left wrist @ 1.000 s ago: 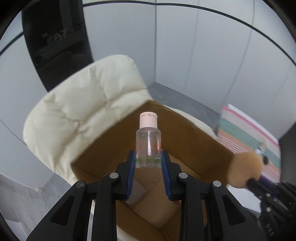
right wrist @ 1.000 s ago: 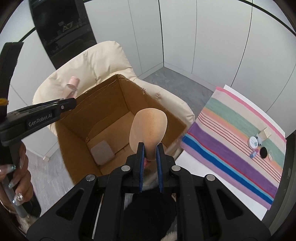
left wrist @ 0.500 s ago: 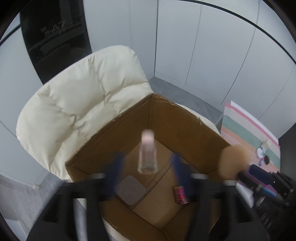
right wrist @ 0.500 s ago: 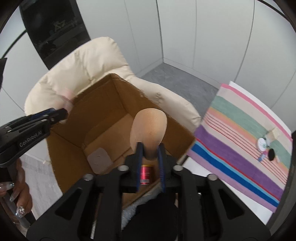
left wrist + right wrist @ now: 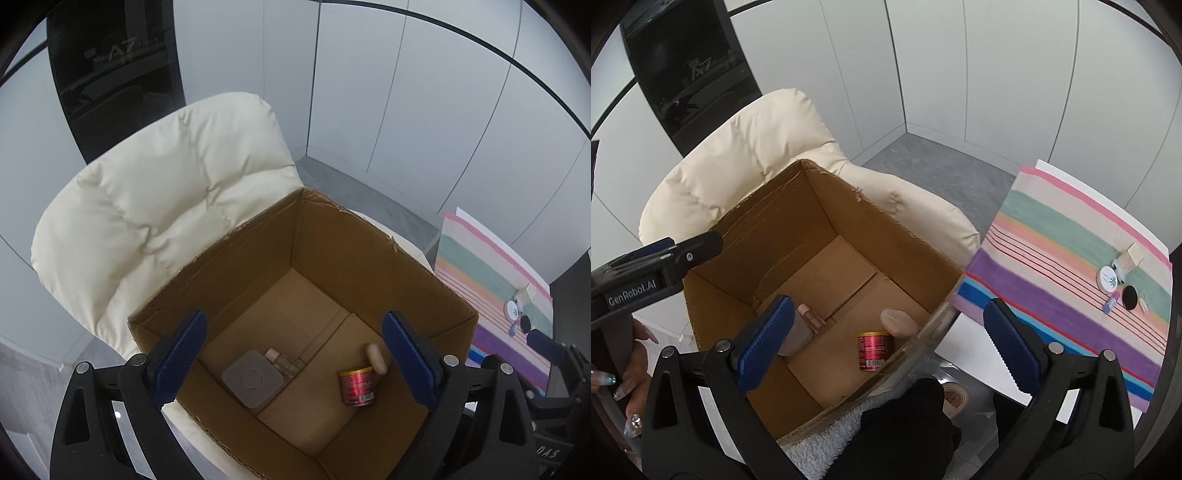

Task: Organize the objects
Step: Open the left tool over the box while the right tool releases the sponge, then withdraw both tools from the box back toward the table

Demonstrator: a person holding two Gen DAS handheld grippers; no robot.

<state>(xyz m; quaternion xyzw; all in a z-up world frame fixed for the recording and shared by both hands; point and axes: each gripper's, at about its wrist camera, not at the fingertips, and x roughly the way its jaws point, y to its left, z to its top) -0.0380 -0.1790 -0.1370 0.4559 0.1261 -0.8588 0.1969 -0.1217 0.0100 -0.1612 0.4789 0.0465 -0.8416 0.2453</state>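
Note:
An open cardboard box [image 5: 424, 280] [image 5: 713, 266] sits on a cream chair. On its floor lie a clear bottle with a pink cap [image 5: 282, 363] [image 5: 812, 316], a tan makeup sponge [image 5: 376, 358] [image 5: 898, 323], a red can [image 5: 356, 386] [image 5: 873, 350] and a grey square case [image 5: 253, 380] [image 5: 796, 334]. My left gripper [image 5: 295, 358] is open and empty above the box. My right gripper [image 5: 886, 343] is open and empty above the box's near side. The left gripper's arm [image 5: 646, 273] shows in the right wrist view.
The cream padded chair [image 5: 155, 206] [image 5: 746, 155] holds the box. A striped cloth [image 5: 1071, 258] [image 5: 480, 273] on a white table at the right carries several small cosmetics [image 5: 1119, 280]. A roll of tape [image 5: 955, 400] lies on the floor below.
Both grippers opened. The bottle dropped from the left gripper and the sponge from the right gripper; both now lie on the box floor.

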